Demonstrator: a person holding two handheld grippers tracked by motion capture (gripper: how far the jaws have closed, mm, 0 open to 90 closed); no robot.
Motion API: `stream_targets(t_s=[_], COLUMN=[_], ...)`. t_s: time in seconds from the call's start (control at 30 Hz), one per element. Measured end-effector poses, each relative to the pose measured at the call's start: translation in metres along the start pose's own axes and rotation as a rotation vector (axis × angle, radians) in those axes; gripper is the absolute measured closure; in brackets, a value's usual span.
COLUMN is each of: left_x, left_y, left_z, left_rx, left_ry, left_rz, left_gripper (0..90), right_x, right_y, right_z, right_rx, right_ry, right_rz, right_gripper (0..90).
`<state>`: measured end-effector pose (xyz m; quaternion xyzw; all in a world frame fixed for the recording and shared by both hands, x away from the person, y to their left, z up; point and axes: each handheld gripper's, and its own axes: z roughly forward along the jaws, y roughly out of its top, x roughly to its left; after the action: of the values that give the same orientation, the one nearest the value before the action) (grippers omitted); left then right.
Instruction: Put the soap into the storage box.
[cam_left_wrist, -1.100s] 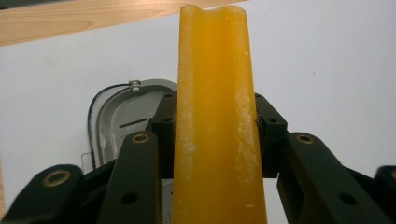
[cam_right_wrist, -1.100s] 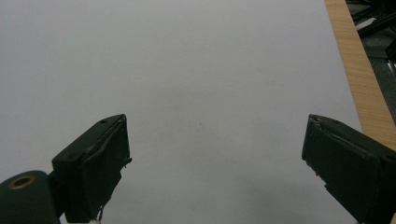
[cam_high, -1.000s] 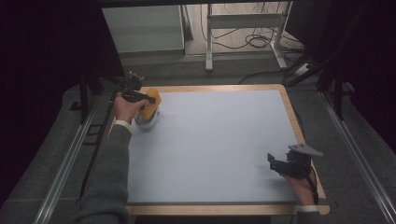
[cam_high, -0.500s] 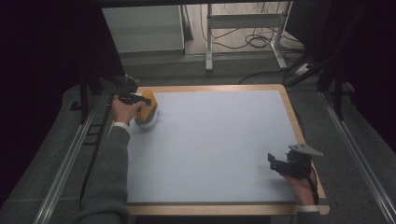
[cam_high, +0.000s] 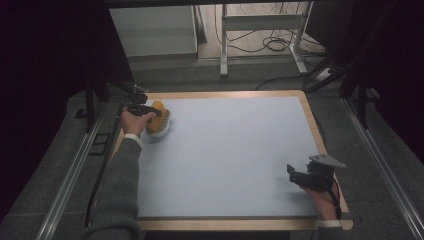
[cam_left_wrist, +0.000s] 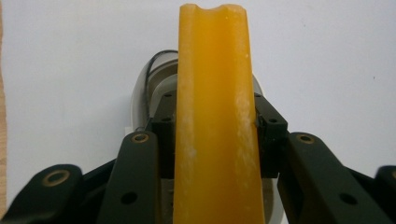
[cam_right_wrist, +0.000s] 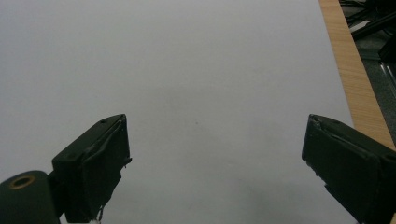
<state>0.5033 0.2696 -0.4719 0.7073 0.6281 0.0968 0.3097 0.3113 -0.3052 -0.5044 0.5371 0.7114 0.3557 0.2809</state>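
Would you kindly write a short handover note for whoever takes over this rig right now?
Left hand-held gripper: shut on the orange-yellow block with a grooved end, held at the far left corner of the pale blue table mat, above a white oval object; whether the two touch cannot be told.
Right hand-held gripper: open, holding nothing, over bare mat near the table's wooden right edge.
Done: the block is gripped.
Left: probably to carry or set the block where it belongs; the right hand-held gripper is free to help.
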Motion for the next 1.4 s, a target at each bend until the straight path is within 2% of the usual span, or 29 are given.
stream_targets(t_s=[0.1, 0.27, 0.37, 0.47, 0.57, 0.77, 0.87, 1.03, 1.1, 1.2, 1.27, 1.33, 1.4], left_x=[0.000, 0.001, 0.007, 0.009, 0.012, 0.014, 0.012, 0.005, 0.003, -0.001, -0.004, -0.009, -0.015], left_y=[0.000, -0.002, -0.004, -0.005, -0.006, -0.011, -0.016, -0.027, -0.034, -0.045, -0.052, -0.061, -0.070], left_z=[-0.002, -0.004, -0.007, -0.010, -0.015, -0.031, -0.041, -0.057, -0.062, -0.068, -0.072, -0.074, -0.077], left_rx=[-0.004, 0.034, 0.023, 0.035, 0.020, -0.036, -0.061, -0.102, -0.120, -0.123, -0.136, -0.145, -0.160], left_ry=[-0.010, 0.021, 0.001, 0.040, 0.060, 0.030, -0.011, -0.039, -0.089, -0.111, -0.129, -0.141, -0.134], left_rz=[0.018, 0.053, 0.044, 0.051, 0.053, 0.046, 0.049, 0.105, 0.119, 0.162, 0.173, 0.188, 0.210], left_gripper=[53.2, 36.2, 32.8, 26.3, 21.2, 18.0, 16.6, 16.1, 16.0, 16.2, 17.1, 17.1, 17.0], right_x=[0.000, 0.003, 0.003, 0.003, 0.003, 0.005, 0.006, 0.006, 0.006, 0.006, 0.007, 0.007, 0.008], right_y=[0.000, 0.001, 0.001, 0.001, 0.001, 0.000, 0.001, 0.001, 0.001, 0.001, 0.001, 0.001, 0.001], right_z=[0.000, -0.001, -0.001, -0.001, 0.000, 0.001, 0.001, 0.001, 0.002, 0.002, 0.003, 0.002, 0.002], right_rx=[-0.003, -0.007, -0.002, -0.002, -0.001, 0.002, 0.004, 0.002, 0.002, 0.005, 0.006, 0.006, 0.006], right_ry=[0.003, 0.016, 0.017, 0.014, 0.014, 0.012, 0.014, 0.016, 0.015, 0.015, 0.012, 0.011, 0.009], right_rz=[-0.002, -0.001, -0.010, -0.007, -0.008, -0.012, -0.016, -0.017, -0.017, -0.018, -0.018, -0.019, -0.019], right_gripper=[7.5, 7.5, 7.5, 7.5, 7.5, 7.5, 7.5, 7.5, 7.5, 7.5, 7.5, 7.5, 7.5])
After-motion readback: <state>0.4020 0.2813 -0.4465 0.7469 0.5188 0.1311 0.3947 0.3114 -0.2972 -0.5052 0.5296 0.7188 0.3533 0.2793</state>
